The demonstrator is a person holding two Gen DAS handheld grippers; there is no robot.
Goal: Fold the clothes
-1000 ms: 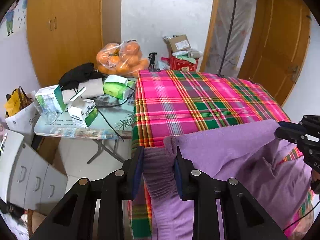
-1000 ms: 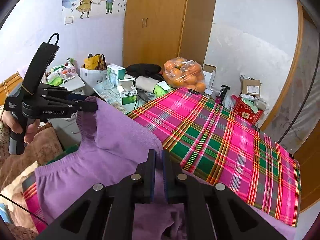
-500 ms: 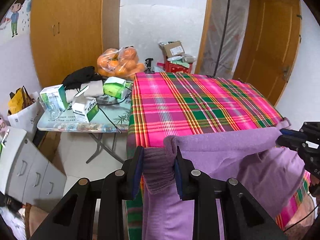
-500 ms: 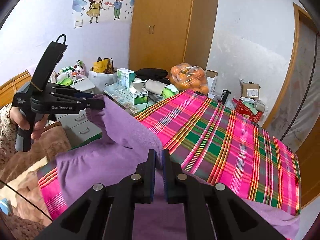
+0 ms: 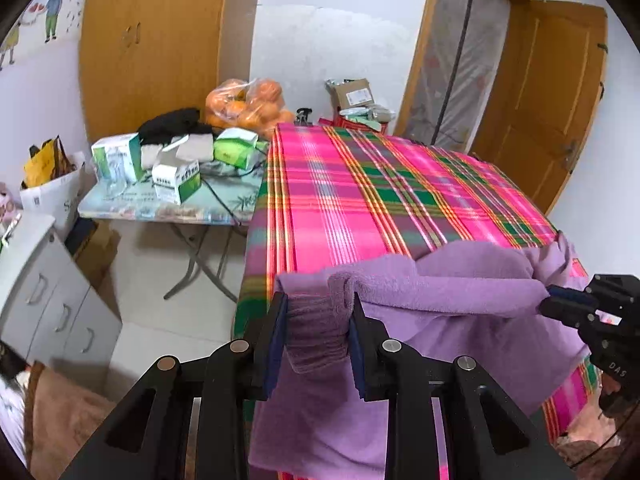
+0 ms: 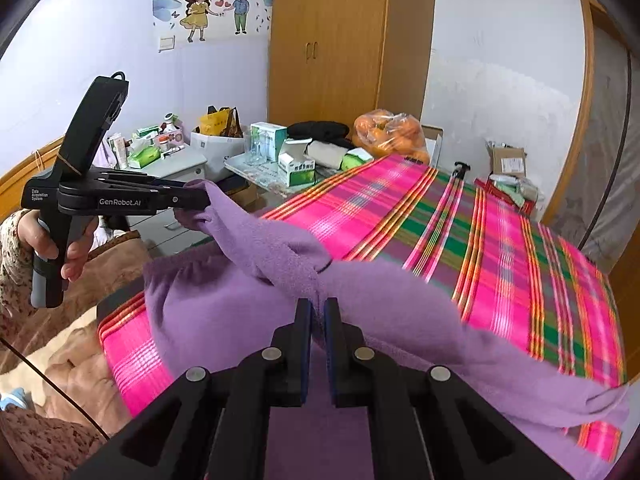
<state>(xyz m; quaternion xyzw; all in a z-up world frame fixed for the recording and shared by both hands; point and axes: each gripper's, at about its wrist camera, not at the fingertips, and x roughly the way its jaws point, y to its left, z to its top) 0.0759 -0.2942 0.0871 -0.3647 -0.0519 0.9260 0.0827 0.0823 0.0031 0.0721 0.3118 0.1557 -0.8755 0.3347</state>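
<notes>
A purple fleece garment (image 5: 440, 296) (image 6: 248, 312) hangs stretched between both grippers over the near edge of a table with a pink and green plaid cloth (image 5: 380, 196) (image 6: 500, 248). My left gripper (image 5: 318, 320) is shut on the bunched ribbed cuff of the garment; in the right wrist view the left gripper (image 6: 200, 200) shows at the left, held by a hand. My right gripper (image 6: 318, 316) is shut on a thin fold of the garment; in the left wrist view the right gripper (image 5: 548, 298) pinches the cloth at the far right. The garment's lower part drapes down off the table.
A folding side table (image 5: 160, 208) left of the plaid one carries green and white boxes (image 5: 176, 178), black and white cloth and a bag of oranges (image 5: 248, 106). White drawers (image 5: 48, 300) stand at the left, a wardrobe (image 5: 152, 40) behind, a door (image 5: 552, 100) at the right. Brown bedding (image 6: 60, 340) lies near.
Both grippers have drawn back toward the near edge of the table with the garment, so it now covers less of the plaid cloth and hangs further off the edge. Both grips unchanged.
</notes>
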